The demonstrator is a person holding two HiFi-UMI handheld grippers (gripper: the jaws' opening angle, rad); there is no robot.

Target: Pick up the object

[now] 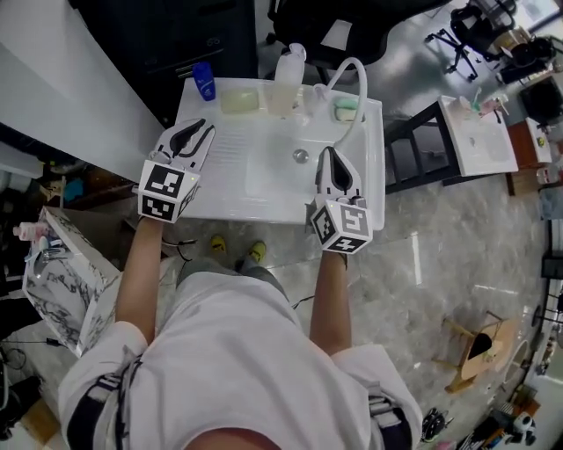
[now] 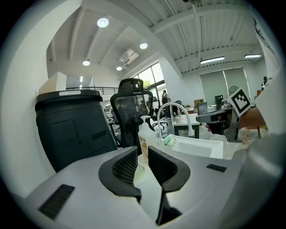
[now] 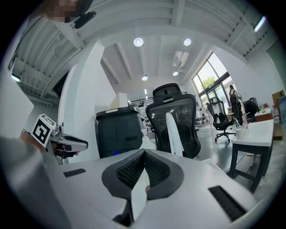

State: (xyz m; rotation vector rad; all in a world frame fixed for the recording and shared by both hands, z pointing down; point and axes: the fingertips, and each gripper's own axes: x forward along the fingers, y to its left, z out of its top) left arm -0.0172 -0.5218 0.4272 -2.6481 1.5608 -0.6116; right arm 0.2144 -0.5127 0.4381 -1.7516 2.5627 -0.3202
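Observation:
A white sink unit (image 1: 220, 198) holds a pale yellow-green soap bar (image 1: 239, 102), a white pump bottle (image 1: 286, 79), a small blue bottle (image 1: 204, 82) and a green sponge (image 1: 346, 111) along its back edge. My left gripper (image 1: 197, 128) hovers over the ribbed drainer at the left, just short of the soap bar, with its jaws a narrow gap apart and nothing between them. In the left gripper view the pump bottle (image 2: 145, 137) shows through that gap. My right gripper (image 1: 327, 151) hangs over the basin by the white faucet (image 1: 352, 88), shut and empty.
A black cabinet (image 1: 189, 35) and a black office chair (image 1: 352, 26) stand behind the sink. To the right are a dark-legged side table (image 1: 475, 132) and marble floor. A marble-patterned box (image 1: 62, 264) sits on the floor at the left.

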